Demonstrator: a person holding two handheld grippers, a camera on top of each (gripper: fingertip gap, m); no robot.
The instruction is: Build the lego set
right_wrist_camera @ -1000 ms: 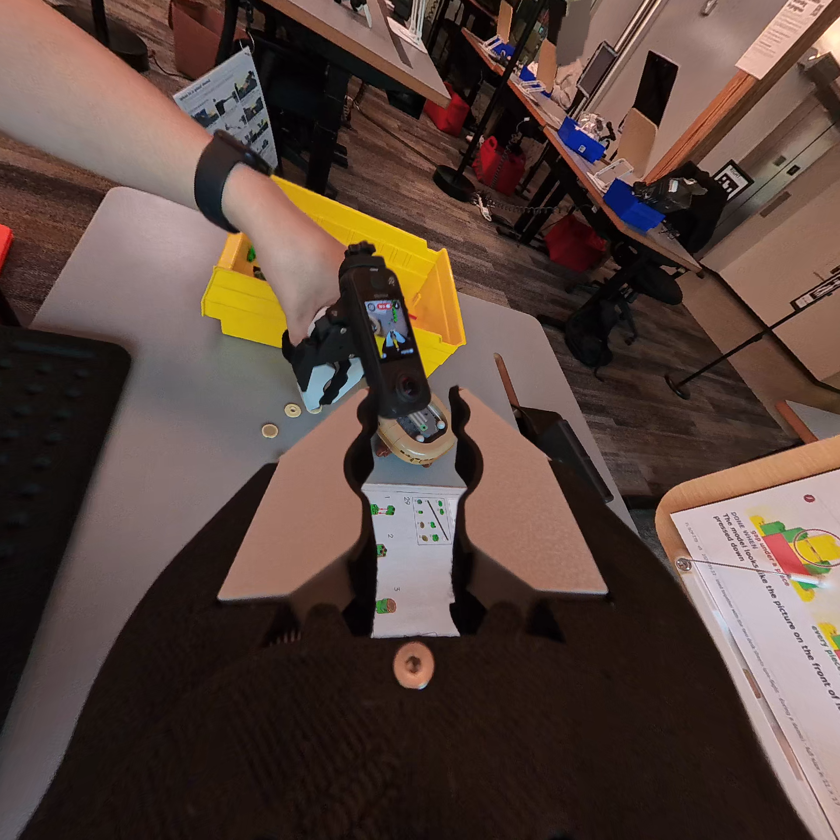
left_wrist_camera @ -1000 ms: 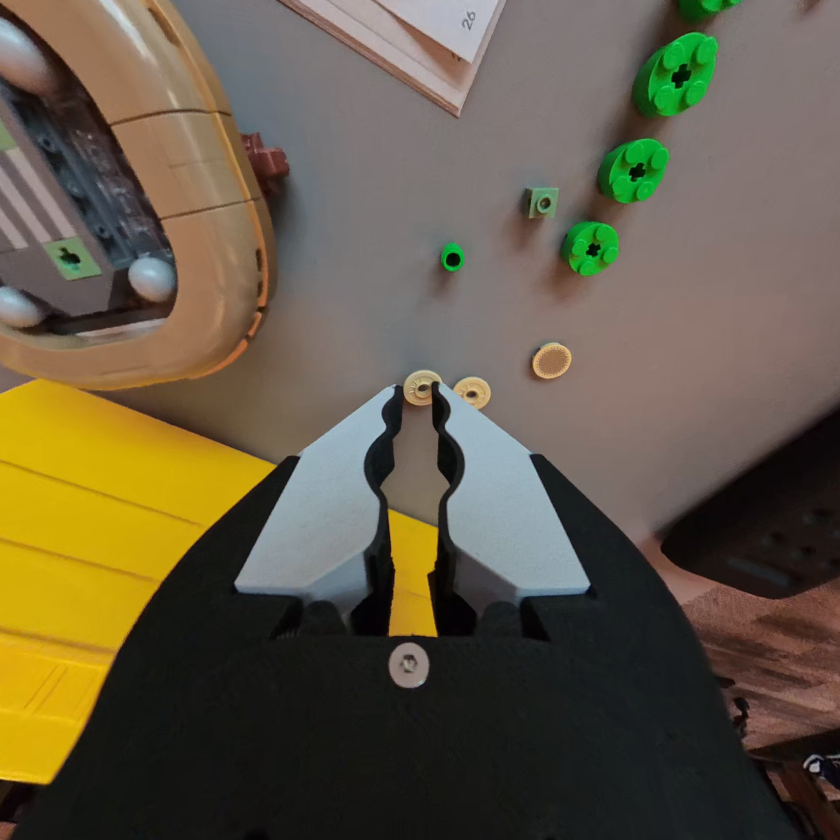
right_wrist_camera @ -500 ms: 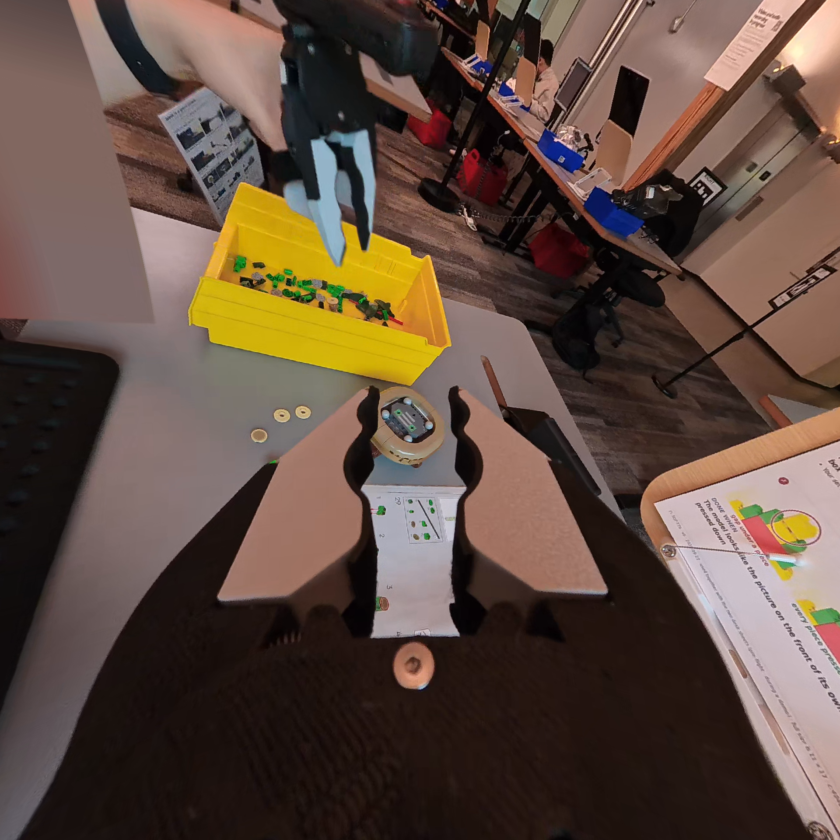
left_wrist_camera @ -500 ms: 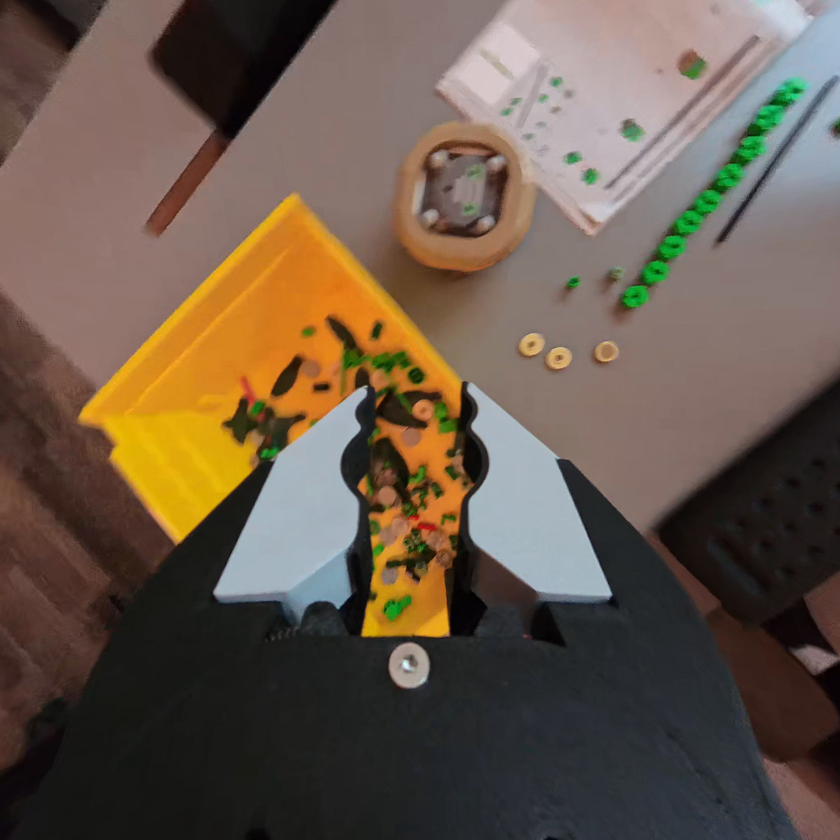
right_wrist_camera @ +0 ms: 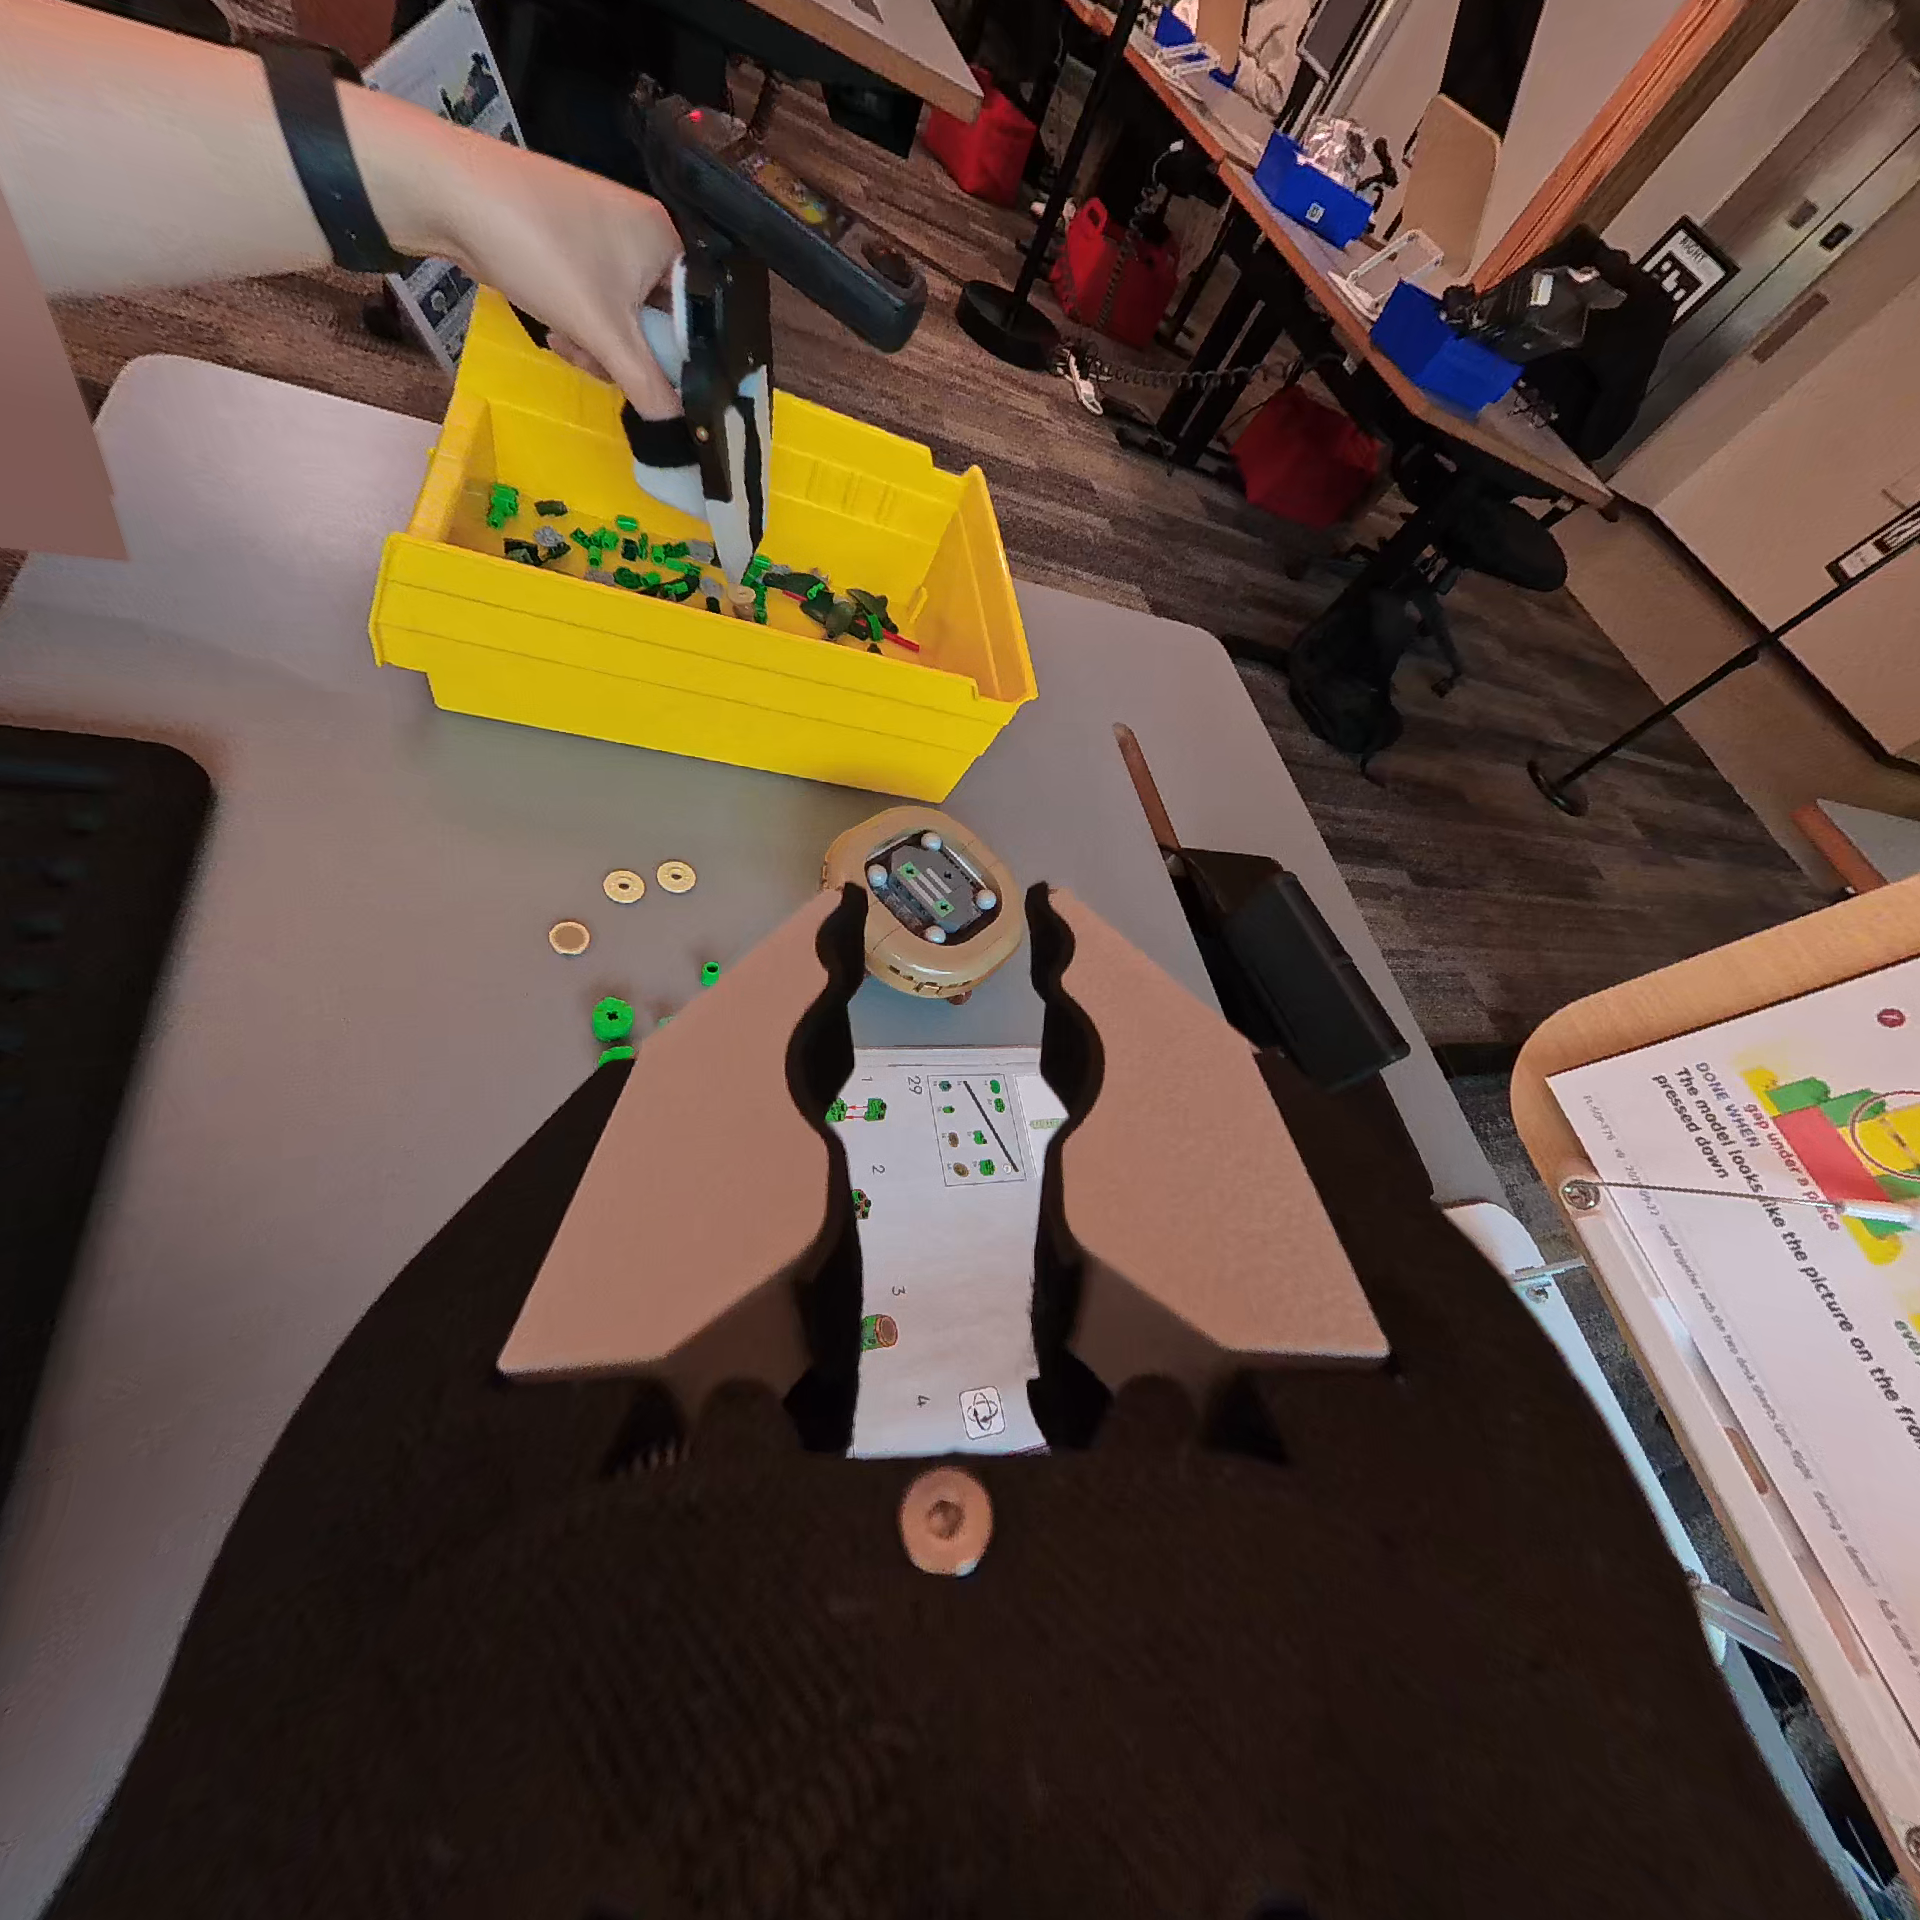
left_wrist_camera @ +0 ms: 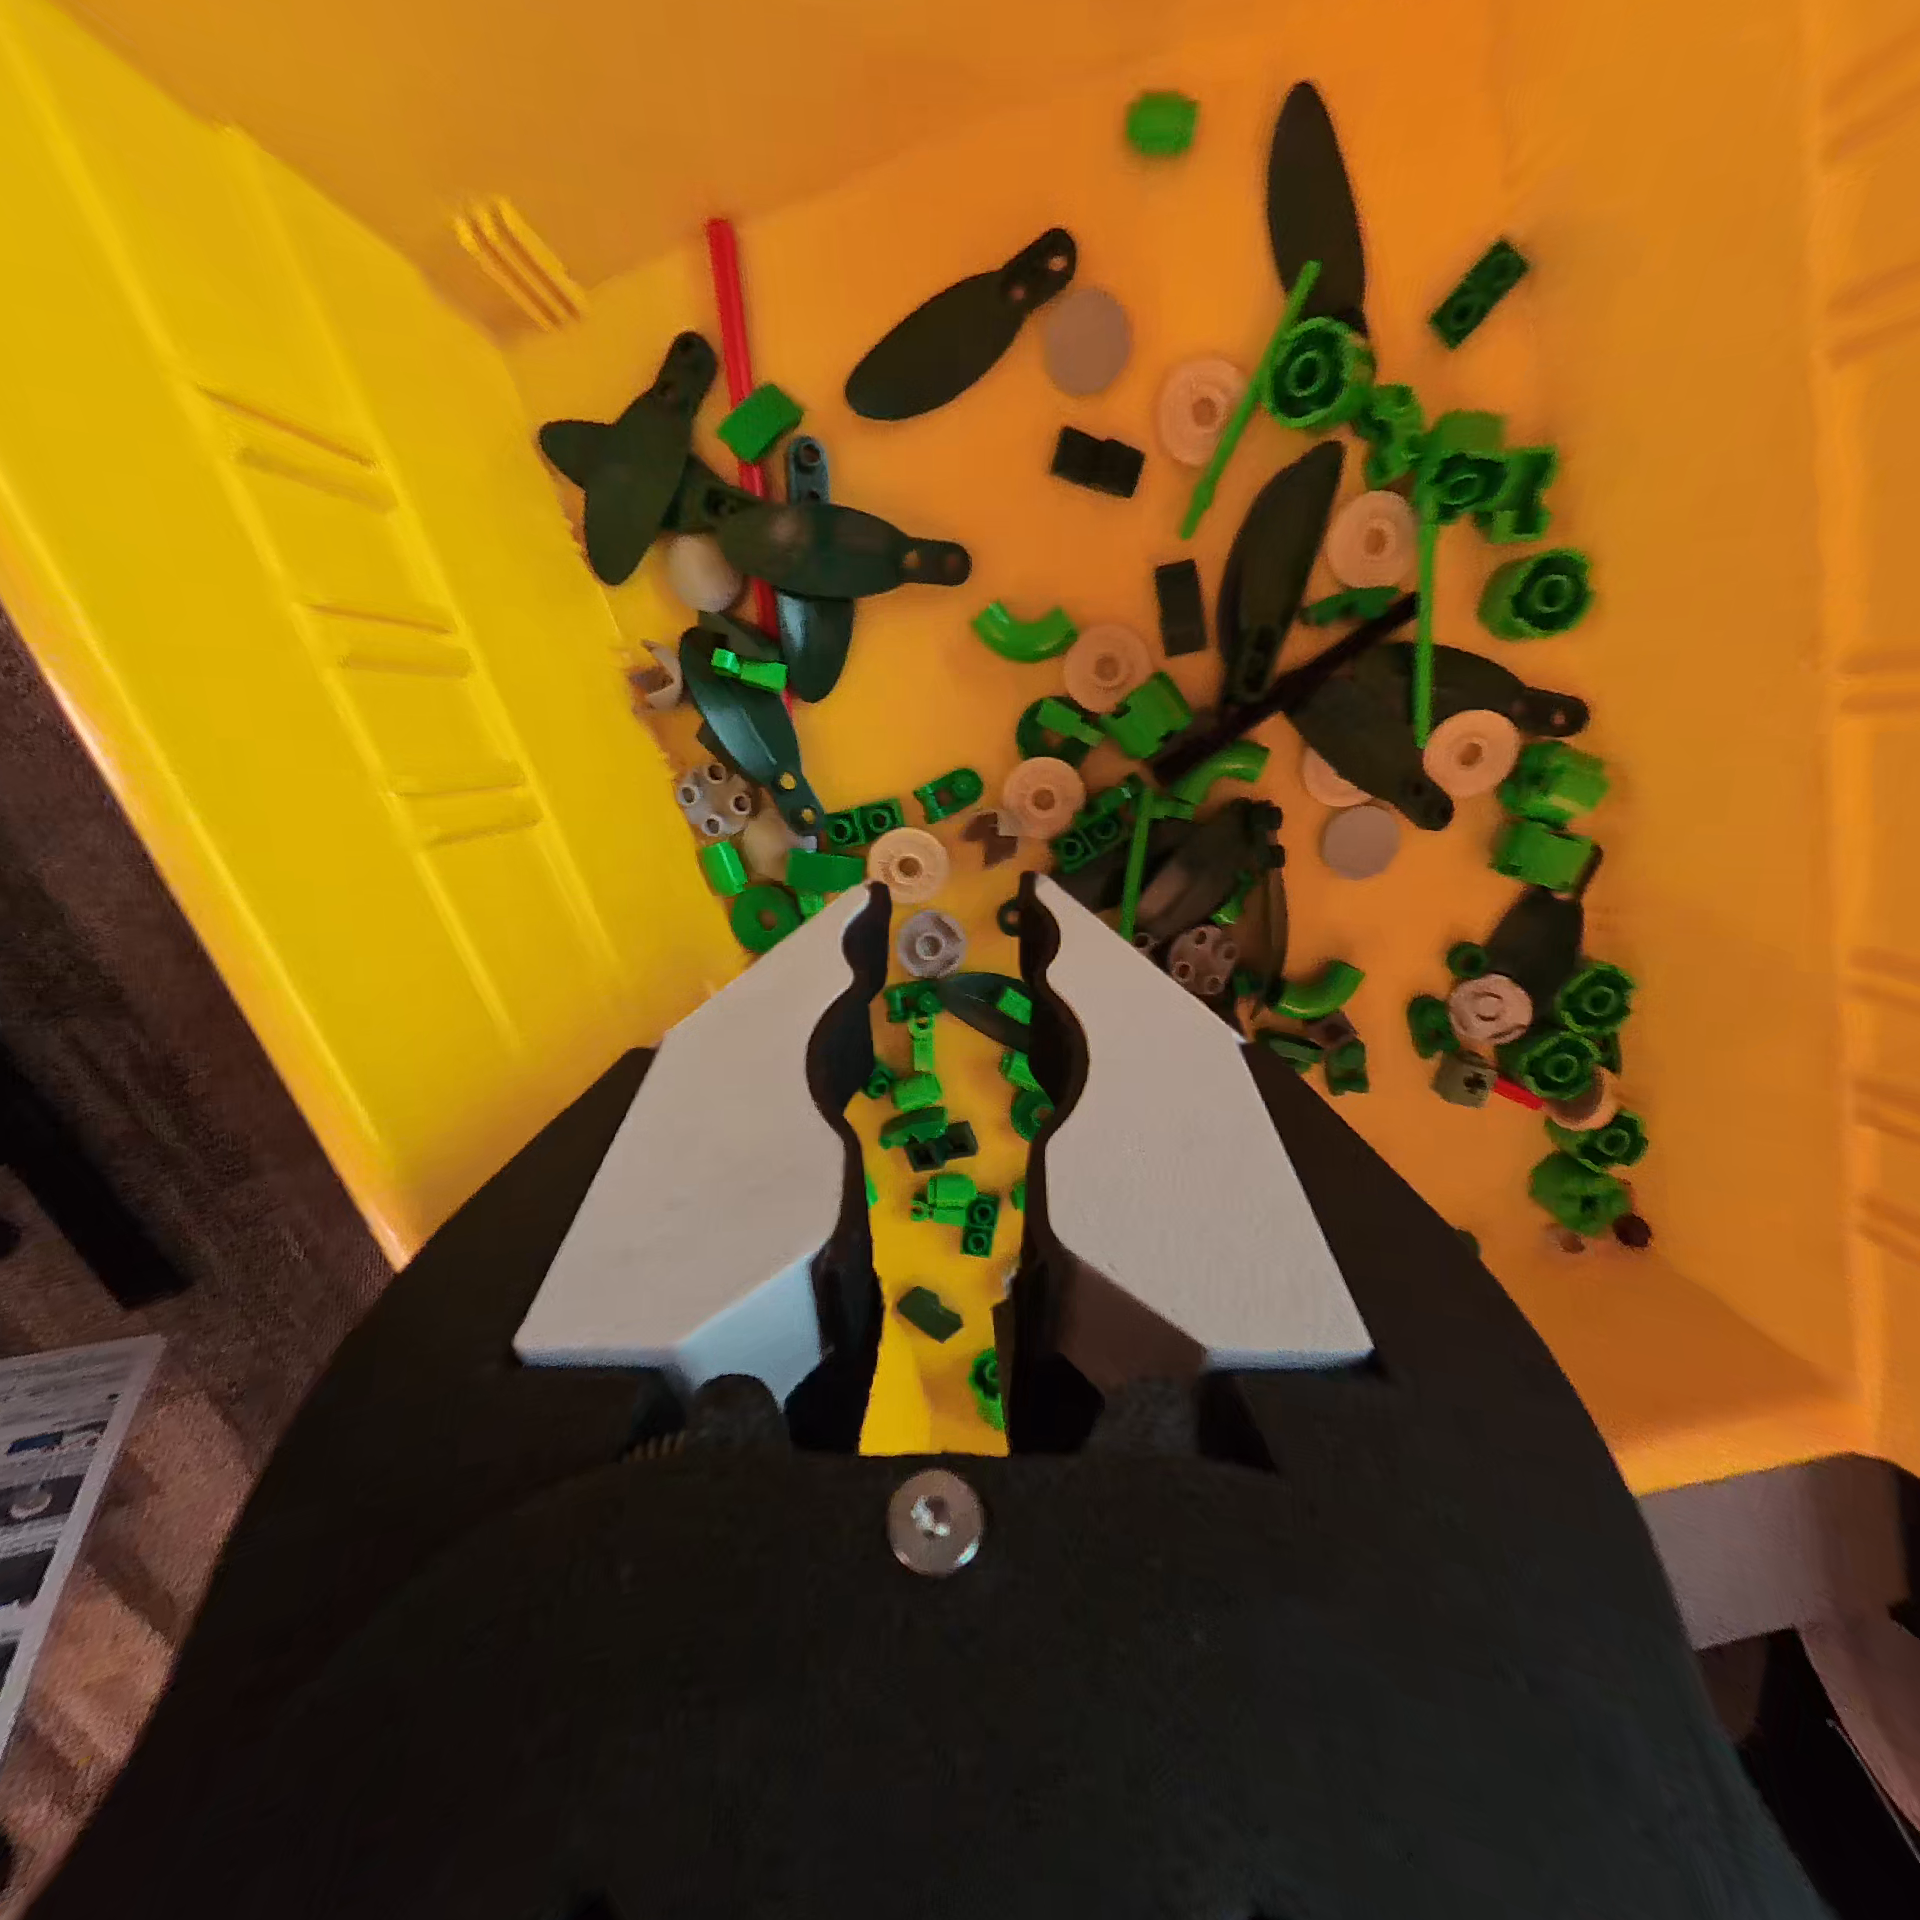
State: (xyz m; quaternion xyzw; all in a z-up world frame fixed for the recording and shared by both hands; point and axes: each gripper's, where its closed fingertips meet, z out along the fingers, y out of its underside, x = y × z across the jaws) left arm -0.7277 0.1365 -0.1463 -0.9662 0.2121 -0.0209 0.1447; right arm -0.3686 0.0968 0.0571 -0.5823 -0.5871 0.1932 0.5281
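My left gripper (left_wrist_camera: pixel 948 896) is open and empty, lowered inside the yellow bin (left_wrist_camera: pixel 312 540), its tips just above a tan round plate (left_wrist_camera: pixel 907 860) and a grey round plate (left_wrist_camera: pixel 931 940). The bin holds many loose green, dark green and tan Lego pieces. In the right wrist view the left gripper (right_wrist_camera: pixel 740 551) points down into the bin (right_wrist_camera: pixel 686 686). My right gripper (right_wrist_camera: pixel 943 902) is open and empty above the instruction sheet (right_wrist_camera: pixel 940 1247), near the tan oval model (right_wrist_camera: pixel 930 902). Three tan round plates (right_wrist_camera: pixel 621 885) and green round bricks (right_wrist_camera: pixel 611 1018) lie on the table.
A black mat (right_wrist_camera: pixel 83 935) lies at the table's left. A black box (right_wrist_camera: pixel 1283 966) sits at the right edge. A wooden board with a printed page (right_wrist_camera: pixel 1766 1247) stands at the right. Chairs, desks and red and blue bins fill the room behind. Across from one pair of fingers to the other is roughly 40 cm. My right tips are roughly 20 cm from the tan oval model (right_wrist_camera: pixel 930 902).
My left gripper rose from the tan plates on the table, swung over the yellow bin and came down into it. The right gripper stayed in place, open.
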